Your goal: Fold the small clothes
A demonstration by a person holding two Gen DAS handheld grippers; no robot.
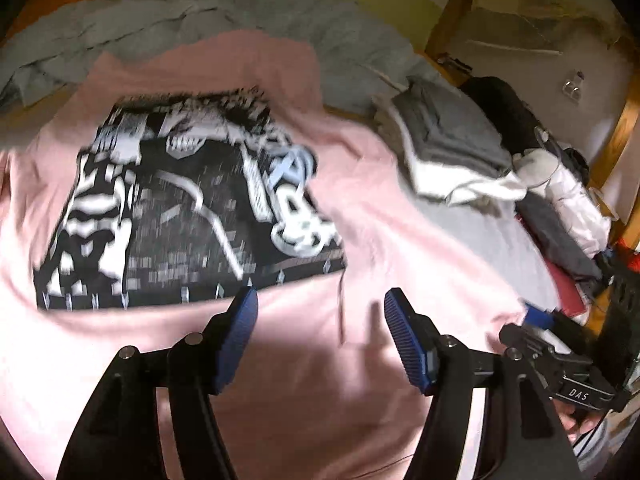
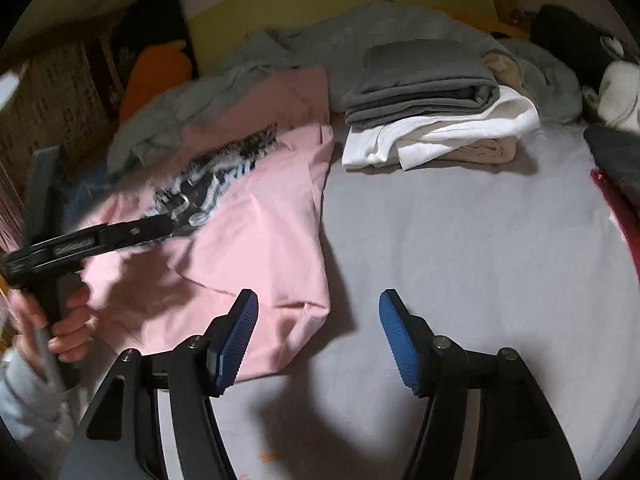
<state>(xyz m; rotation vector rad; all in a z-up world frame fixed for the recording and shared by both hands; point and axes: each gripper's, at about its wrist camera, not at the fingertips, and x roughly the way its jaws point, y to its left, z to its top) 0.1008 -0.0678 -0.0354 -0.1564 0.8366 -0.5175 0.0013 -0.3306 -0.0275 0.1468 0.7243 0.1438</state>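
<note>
A pink T-shirt (image 1: pixel 328 360) with a black-and-white print (image 1: pixel 180 208) lies spread on the grey bed sheet (image 2: pixel 460 240). My left gripper (image 1: pixel 320 304) hovers just above the shirt below the print, jaws apart, nothing between the blue pads. In the right wrist view the same pink shirt (image 2: pixel 256 232) lies to the left, partly folded, with a straight right edge. My right gripper (image 2: pixel 318 304) stands open over the shirt's lower right corner and the bare sheet, holding nothing. The left gripper's black body (image 2: pixel 92 240) and the hand on its handle show at the left edge there.
A stack of folded grey, white and beige clothes (image 2: pixel 432 116) sits at the back right. Crumpled grey garments (image 1: pixel 168 28) lie behind the pink shirt. More clothes, dark and white (image 1: pixel 560 200), pile up at the right edge. A woven basket (image 2: pixel 52 96) and an orange cushion (image 2: pixel 156 76) stand left.
</note>
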